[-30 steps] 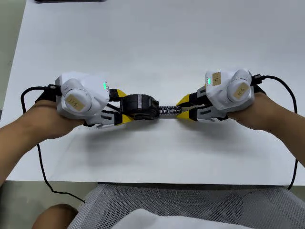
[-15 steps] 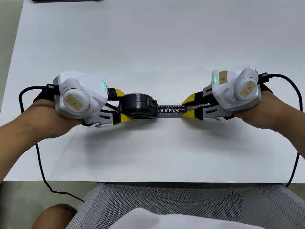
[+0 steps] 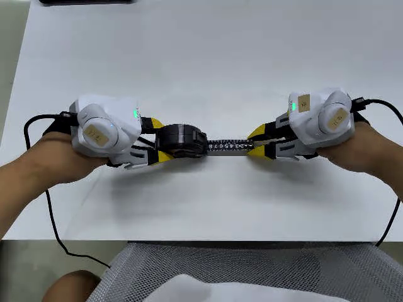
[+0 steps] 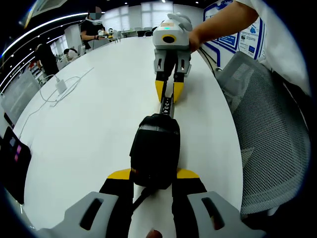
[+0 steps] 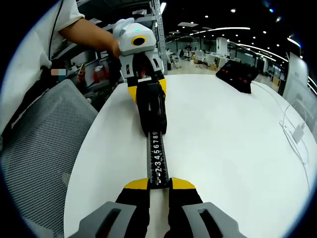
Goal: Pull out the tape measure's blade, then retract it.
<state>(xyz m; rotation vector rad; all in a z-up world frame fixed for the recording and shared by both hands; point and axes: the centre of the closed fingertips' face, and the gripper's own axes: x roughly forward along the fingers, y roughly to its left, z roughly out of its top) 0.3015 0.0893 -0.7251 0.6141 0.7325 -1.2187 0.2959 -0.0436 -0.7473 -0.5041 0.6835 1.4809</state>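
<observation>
A black tape measure (image 3: 182, 139) sits near the middle of a white table (image 3: 208, 56), toward its near edge, held just above the surface or resting on it; which one cannot be told. Its blade (image 3: 230, 146) is drawn a short way out and runs straight to the right, so the long axis lies left to right across the scene, parallel to the near table edge. The blade is dark with white numerals, and the right gripper view shows 2 through 9 along it. The left gripper (image 3: 162, 139), with yellow-tipped black fingers, is closed around the tape measure, one finger on its far side and one on its near side. The right gripper (image 3: 255, 145) has its fingers narrowed to a pinch on the blade's free end. The two grippers face each other along the blade, well apart, each with a white body held in a bare hand, and a black cable trails from each. A grey mesh chair (image 3: 252, 270) sits just beyond the table's near edge, below the grippers in the head view.
</observation>
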